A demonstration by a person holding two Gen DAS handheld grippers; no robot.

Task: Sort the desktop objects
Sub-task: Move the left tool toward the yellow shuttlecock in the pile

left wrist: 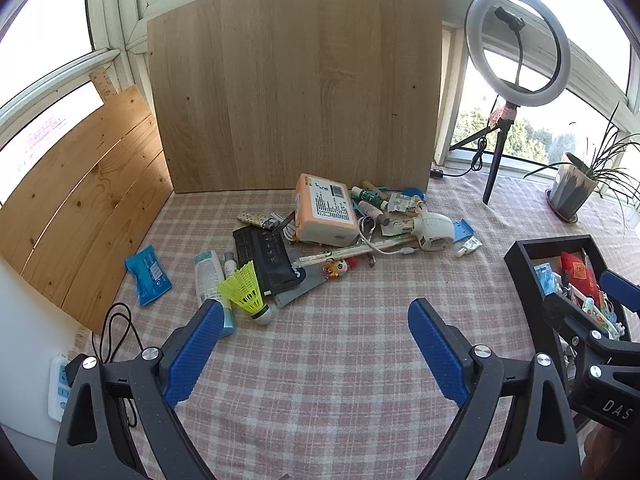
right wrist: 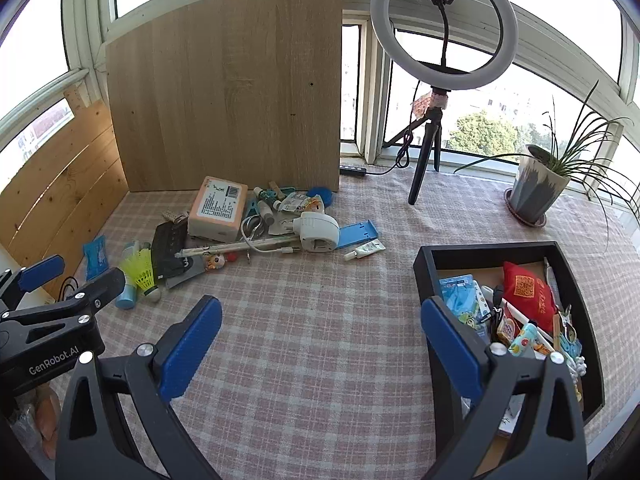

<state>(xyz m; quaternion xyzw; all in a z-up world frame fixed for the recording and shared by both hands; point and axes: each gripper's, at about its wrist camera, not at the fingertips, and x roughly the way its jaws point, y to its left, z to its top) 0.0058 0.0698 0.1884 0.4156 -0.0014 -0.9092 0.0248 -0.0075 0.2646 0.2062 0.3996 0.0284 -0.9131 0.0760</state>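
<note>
**A:** Left wrist view showed the left gripper (left wrist: 316,316) spread wide with nothing between its pads, hanging over bare checked cloth (left wrist: 340,360). Right gripper (right wrist: 320,320) was equally wide and empty in its own view, its right finger overlapping the black tray's (right wrist: 424,268) near-left corner.

**B:** Where did the unsorted items lie?

**A:** In a pile (left wrist: 320,232) at frame centre, against the foot of the upright board (left wrist: 296,88). Nearest the left gripper: a yellow shuttlecock (left wrist: 246,292) and a white tube (left wrist: 208,276), lower left of centre. A blue packet (left wrist: 148,276) lay apart, further left. The tray at right already held a red pouch (right wrist: 528,288) and small bits.

**B:** Best way to do the pick?

**A:** My judgement: take an outlying piece first, the shuttlecock. Straddle its cork end, not the skirt, which would likely crush or slip. The tube touched it, so close slowly.

**B:** Room to move?

**A:** Open cloth lay between pile and tray, a clear carry lane. Hazards noted: the boards behind and at left, the tripod (right wrist: 424,168) and plant pot (right wrist: 532,188) at upper right, and the tray's raised wall, which a load must be lifted over.
</note>
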